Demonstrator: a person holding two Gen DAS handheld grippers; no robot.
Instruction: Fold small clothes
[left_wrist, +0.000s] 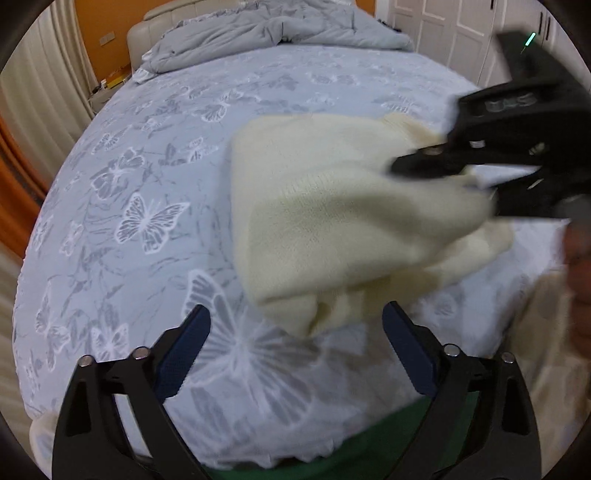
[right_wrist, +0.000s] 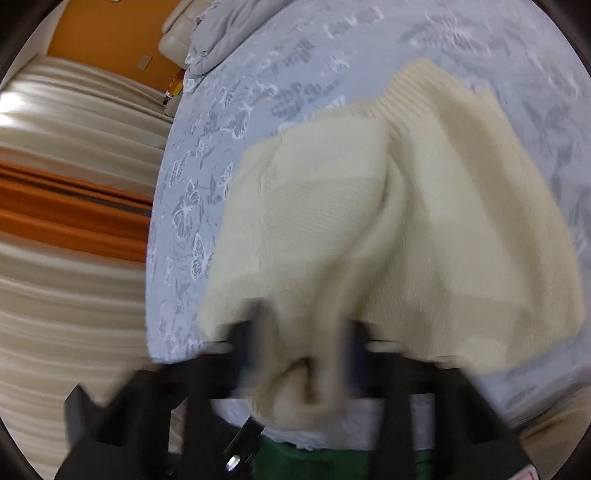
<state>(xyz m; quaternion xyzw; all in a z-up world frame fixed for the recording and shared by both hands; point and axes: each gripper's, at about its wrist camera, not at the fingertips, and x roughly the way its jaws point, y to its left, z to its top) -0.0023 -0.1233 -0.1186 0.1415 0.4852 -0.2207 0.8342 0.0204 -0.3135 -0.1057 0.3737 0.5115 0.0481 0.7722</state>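
Observation:
A cream knitted garment (left_wrist: 325, 218) hangs bunched above the pale blue butterfly-print bedsheet (left_wrist: 147, 177). My right gripper (left_wrist: 424, 162) comes in from the right in the left wrist view and is shut on the garment's edge, holding it lifted. In the right wrist view the garment (right_wrist: 424, 221) fills the centre, its fabric pinched between the blurred jaws of the right gripper (right_wrist: 306, 354). My left gripper (left_wrist: 295, 332) is open and empty, its blue-padded fingers (left_wrist: 184, 354) low over the sheet just below the hanging cloth.
A crumpled grey duvet (left_wrist: 273, 33) lies at the head of the bed by a cream headboard (left_wrist: 147, 29). Cream and orange curtains (right_wrist: 74, 221) hang to the left. White wardrobe doors (left_wrist: 443, 29) stand at the back right. Green fabric (left_wrist: 424, 424) shows at the near bed edge.

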